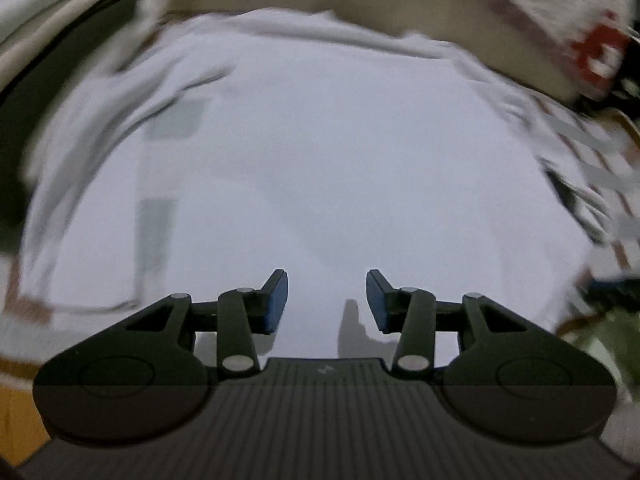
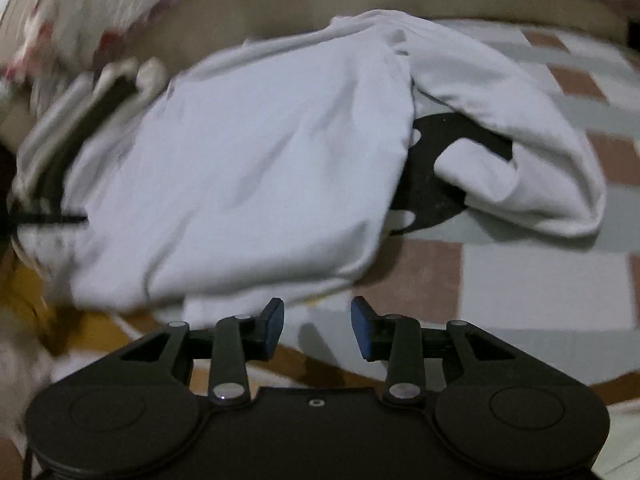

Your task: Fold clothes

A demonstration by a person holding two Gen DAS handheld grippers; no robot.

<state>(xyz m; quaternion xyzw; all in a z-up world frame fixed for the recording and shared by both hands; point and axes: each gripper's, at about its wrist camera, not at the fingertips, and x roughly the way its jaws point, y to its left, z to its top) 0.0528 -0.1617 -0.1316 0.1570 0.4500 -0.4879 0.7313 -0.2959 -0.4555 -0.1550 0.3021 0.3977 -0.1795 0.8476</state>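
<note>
Both tongs gape empty, the left gripper (image 1: 327,300) over the white shirt (image 2: 248,168) half-folded mid-bedspread (image 2: 540,284), the right gripper (image 2: 317,328) at its near edge; any next fold should likely pinch one hem squarely.

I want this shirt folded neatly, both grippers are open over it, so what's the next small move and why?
Probably bring the right gripper forward to the white T-shirt hem just ahead and pinch it: both it and the left gripper are open and empty, and the shirt's right side lies bunched, still unfolded.
</note>
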